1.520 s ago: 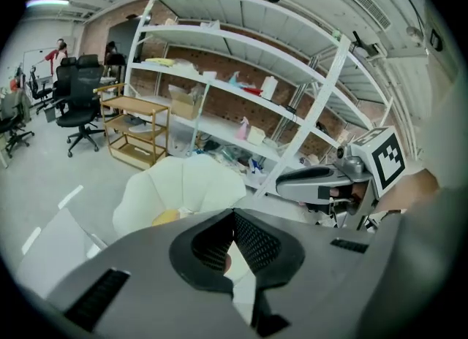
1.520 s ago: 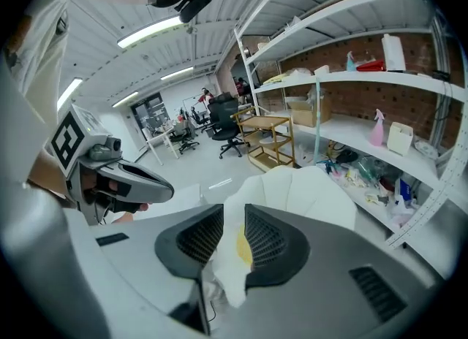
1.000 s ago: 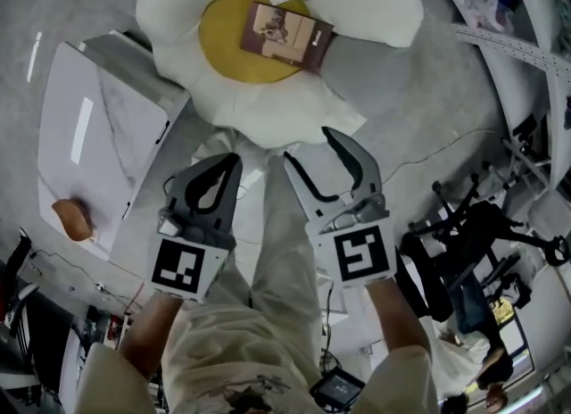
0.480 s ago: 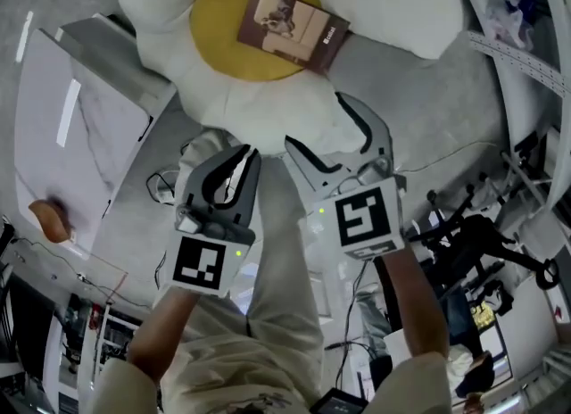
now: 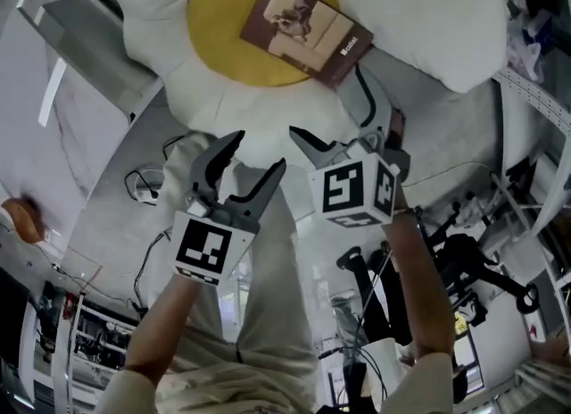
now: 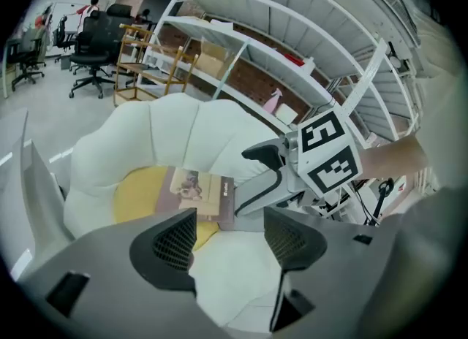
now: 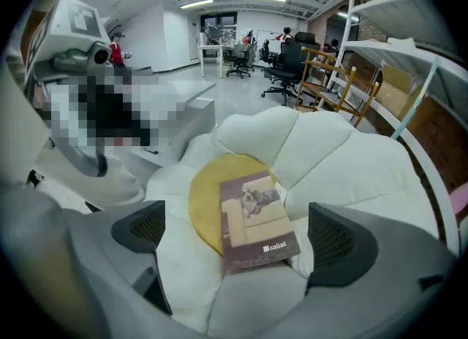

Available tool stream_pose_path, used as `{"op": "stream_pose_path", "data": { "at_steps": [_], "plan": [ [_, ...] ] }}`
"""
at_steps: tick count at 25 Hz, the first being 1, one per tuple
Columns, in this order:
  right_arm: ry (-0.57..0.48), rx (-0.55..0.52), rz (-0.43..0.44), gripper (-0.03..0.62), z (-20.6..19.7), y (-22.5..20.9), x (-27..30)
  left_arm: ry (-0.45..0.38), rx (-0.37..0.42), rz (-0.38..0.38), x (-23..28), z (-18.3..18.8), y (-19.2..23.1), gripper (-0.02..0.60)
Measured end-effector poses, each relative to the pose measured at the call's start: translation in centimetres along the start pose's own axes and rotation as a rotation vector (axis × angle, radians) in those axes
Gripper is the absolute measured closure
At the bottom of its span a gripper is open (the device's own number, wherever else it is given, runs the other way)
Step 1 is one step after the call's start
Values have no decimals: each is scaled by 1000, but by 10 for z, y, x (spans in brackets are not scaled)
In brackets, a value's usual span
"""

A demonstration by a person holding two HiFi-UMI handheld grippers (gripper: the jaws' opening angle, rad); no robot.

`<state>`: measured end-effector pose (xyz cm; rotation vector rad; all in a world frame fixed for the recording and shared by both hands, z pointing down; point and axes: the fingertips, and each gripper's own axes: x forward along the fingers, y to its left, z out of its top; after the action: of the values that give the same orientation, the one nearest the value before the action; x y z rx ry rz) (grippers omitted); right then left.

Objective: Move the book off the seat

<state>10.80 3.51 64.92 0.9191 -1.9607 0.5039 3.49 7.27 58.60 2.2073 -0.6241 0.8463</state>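
Note:
A brown book (image 5: 306, 28) lies flat across the yellow centre (image 5: 223, 20) of a white flower-shaped seat (image 5: 419, 2), one corner reaching onto a petal. My right gripper (image 5: 332, 109) hovers just short of the book's near corner. Its jaws are opening wide and touch nothing. In the right gripper view the book (image 7: 256, 221) lies ahead, between the pads (image 7: 340, 246). My left gripper (image 5: 259, 152) hangs lower left over the seat's front petal, its jaws opening and empty. The left gripper view shows the book (image 6: 201, 191) and the right gripper (image 6: 248, 180) beyond it.
A white slab-like table (image 5: 53, 136) stands at the left with a brown object (image 5: 18, 220) on it. Cables (image 5: 147, 185) trail on the floor by the seat. A black chair base (image 5: 473, 260) is at the right. White shelving (image 6: 292, 45) rises behind the seat.
Both grippers have moved forward toward the seat. The left jaws went from shut to parted, and the right jaws spread much wider. The book has not moved.

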Motion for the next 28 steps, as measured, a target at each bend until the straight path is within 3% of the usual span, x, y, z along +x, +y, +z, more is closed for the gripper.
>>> {"op": "stream_pose_path", "data": {
  "at_steps": [7, 11, 15, 19, 21, 28],
  "plan": [
    [61, -116, -1, 14, -26, -12, 62, -6, -59, -72, 42, -25, 10, 137],
    [91, -145, 51, 14, -32, -24, 90, -11, -91, -95, 60, -34, 17, 89],
    [107, -120, 167, 14, -30, -36, 118, -26, -83, -105, 73, -43, 27, 80],
    [155, -130, 280, 14, -28, -47, 128, -52, -22, -92, 82, -49, 30, 83],
    [188, -132, 341, 14, -26, -49, 132, -68, -58, -89, 86, -47, 34, 88],
    [277, -105, 493, 16, -22, -65, 151, -90, -116, -114, 105, -45, 38, 200]
  ]
}}
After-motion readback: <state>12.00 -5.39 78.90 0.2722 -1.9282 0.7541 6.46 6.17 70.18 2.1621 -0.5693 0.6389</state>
